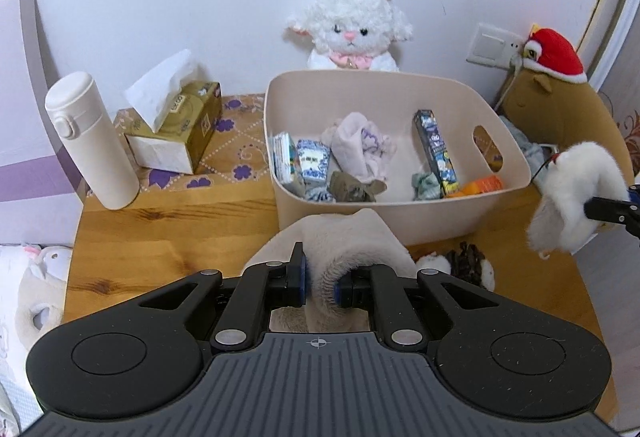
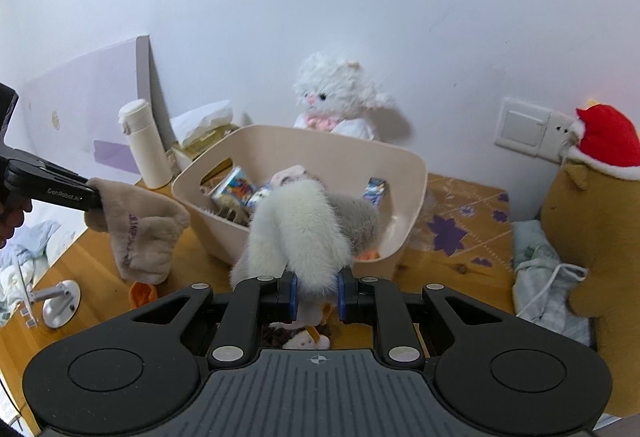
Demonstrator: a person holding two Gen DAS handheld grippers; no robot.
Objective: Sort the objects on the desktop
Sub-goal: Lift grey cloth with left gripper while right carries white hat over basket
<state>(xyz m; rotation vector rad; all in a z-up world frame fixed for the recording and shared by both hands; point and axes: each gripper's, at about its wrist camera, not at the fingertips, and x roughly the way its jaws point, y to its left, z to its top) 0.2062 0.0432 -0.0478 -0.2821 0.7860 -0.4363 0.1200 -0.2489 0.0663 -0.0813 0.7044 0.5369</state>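
Both hand-held grippers carried soft items, lifted off the worktop (image 1: 168, 233), near side of the beige bin (image 1: 400, 213).

Left hand-held gripper (image 1: 322, 285): jaws narrowed onto a beige fuzzy sock (image 1: 344, 241). In the right wrist view the same sock (image 2: 140, 233) hung down from the fingertips, long axis roughly vertical, toe end lowest, clear of the wood. It hung left of the bin's near-left corner, just outside the rim (image 2: 188, 197).

Right hand-held gripper (image 2: 318, 295): jaws pinched on a white fluffy sock (image 2: 300, 233), folded over the pads, bulk extending forward and up. In the left wrist view this white bundle (image 1: 572, 201) sat right of the bin, beside the handle cut-out (image 1: 490, 147).

Key relation, by judgement: bin opening lay ahead of and between both loads. The right load looked nearer the rim, already overlapping the near wall in its own view; a short forward carry should put it over the cavity. The left load needed a forward and rightward shift.

Bin contents: small printed cartons (image 1: 312, 161), a pale cloth (image 1: 362, 149), a tall blue box (image 1: 434, 149), an orange item (image 1: 482, 185).

On the worktop under the grippers: a dark and white plush scrap (image 1: 466, 263), not gripped.
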